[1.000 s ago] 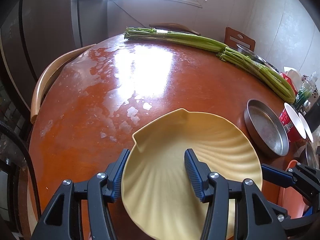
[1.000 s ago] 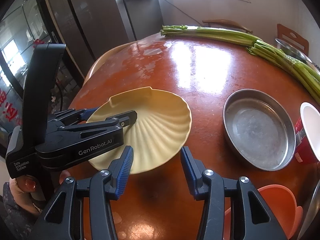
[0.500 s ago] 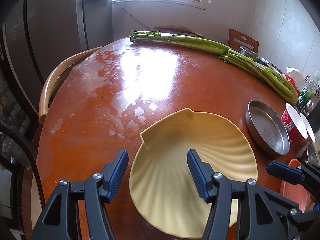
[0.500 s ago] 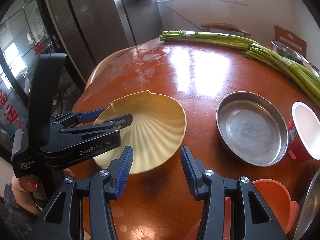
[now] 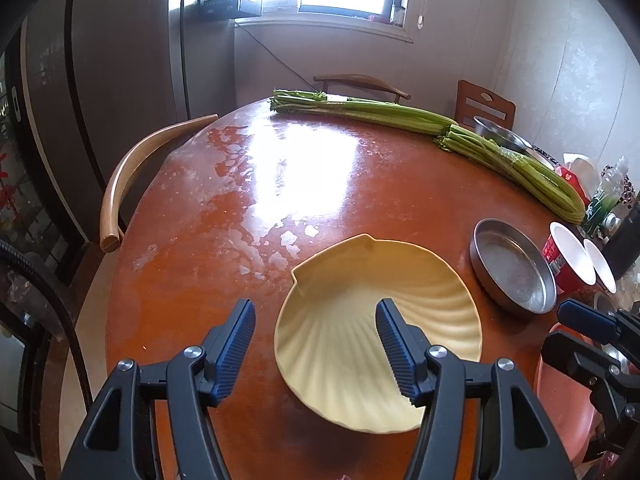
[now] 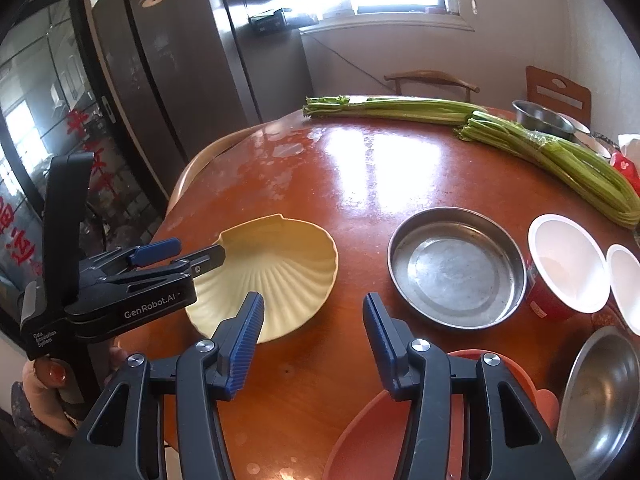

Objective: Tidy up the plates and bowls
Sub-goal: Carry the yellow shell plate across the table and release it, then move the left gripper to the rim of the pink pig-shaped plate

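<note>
A pale yellow shell-shaped plate (image 5: 380, 320) (image 6: 280, 272) lies flat on the red-brown round table (image 5: 320, 184). My left gripper (image 5: 316, 344) (image 6: 188, 252) hovers open over the plate's near left rim, and its pads touch nothing. To the right of the plate, my right gripper (image 6: 314, 340) (image 5: 572, 332) hangs over bare table; its jaws are opening with nothing between them. An orange plate (image 6: 380, 432) (image 5: 564, 392) lies under the right gripper's body. Right of the yellow plate sits a round steel pan (image 6: 456, 268) (image 5: 512, 268).
Two white-lined red cups (image 6: 564, 260) and a steel bowl (image 6: 600, 392) crowd the right edge. Celery bundles (image 5: 400, 116) and a second steel bowl (image 6: 540, 118) lie along the far side. A curved wooden chair back (image 5: 132, 176) stands at the left.
Both grippers have drawn back and upward, so the yellow plate looks smaller and farther. The left jaws have spread off the plate's rim. The right jaws have widened a little.
</note>
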